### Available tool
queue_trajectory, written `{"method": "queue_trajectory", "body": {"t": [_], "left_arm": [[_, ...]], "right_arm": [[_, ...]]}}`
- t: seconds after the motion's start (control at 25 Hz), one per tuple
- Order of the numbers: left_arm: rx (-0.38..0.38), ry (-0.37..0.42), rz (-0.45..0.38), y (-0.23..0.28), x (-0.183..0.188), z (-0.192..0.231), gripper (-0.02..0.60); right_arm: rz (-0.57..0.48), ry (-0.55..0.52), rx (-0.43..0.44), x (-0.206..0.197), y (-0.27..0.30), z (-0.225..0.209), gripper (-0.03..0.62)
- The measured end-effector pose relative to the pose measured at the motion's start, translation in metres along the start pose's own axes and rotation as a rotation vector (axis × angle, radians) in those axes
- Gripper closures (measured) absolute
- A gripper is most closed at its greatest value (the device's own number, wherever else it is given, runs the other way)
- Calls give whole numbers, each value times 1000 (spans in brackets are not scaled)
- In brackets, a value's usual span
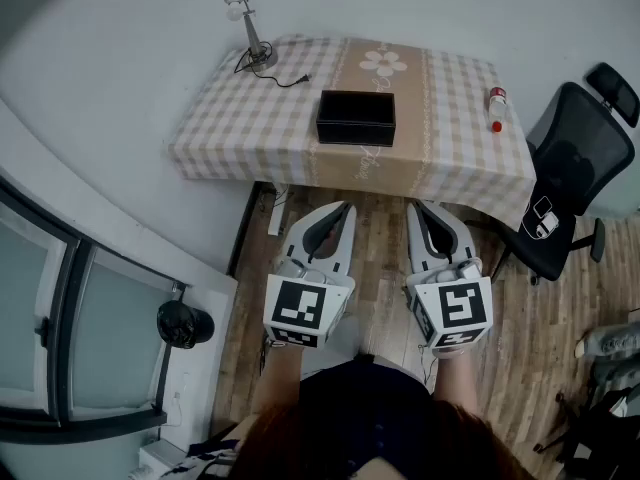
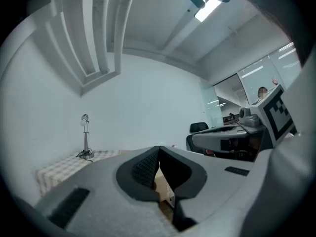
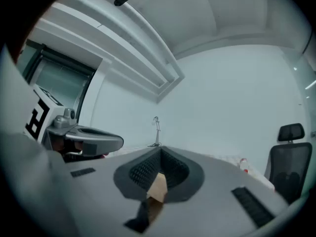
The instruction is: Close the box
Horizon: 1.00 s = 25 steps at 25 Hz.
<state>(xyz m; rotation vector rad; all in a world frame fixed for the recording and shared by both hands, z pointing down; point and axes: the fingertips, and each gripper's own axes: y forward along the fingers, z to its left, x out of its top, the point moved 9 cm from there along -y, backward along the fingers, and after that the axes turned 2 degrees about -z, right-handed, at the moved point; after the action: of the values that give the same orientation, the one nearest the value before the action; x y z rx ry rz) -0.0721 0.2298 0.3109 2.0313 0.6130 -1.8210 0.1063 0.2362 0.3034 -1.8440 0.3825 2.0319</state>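
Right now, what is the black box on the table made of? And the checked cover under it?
The black box looks like stiff card or board with a matte finish: straight edges, sharp corners, no shine. It could also be plastic; from this far I cannot be sure. The tablecloth looks like woven fabric, beige and white checks, because it hangs softly over the table's edge.

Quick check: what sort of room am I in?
Likely an office or lab room: a cloth-covered table with a desk lamp and black box, a black office chair beside it, wood-plank floor.
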Motion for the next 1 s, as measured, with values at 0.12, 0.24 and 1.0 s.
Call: {"method": "queue_trajectory", "body": {"t": [0.12, 0.24, 1.0], "left_arm": [[-9, -7, -2, 1, 0, 1, 555], [-18, -7, -8, 6, 0, 4, 555], [-47, -23, -2, 62, -14, 68, 555]], "right_arm": [[-38, 22, 13, 4, 1, 1, 577], [-47, 77, 23, 2, 4, 0, 577], [23, 138, -8, -12, 74, -6, 577]]}}
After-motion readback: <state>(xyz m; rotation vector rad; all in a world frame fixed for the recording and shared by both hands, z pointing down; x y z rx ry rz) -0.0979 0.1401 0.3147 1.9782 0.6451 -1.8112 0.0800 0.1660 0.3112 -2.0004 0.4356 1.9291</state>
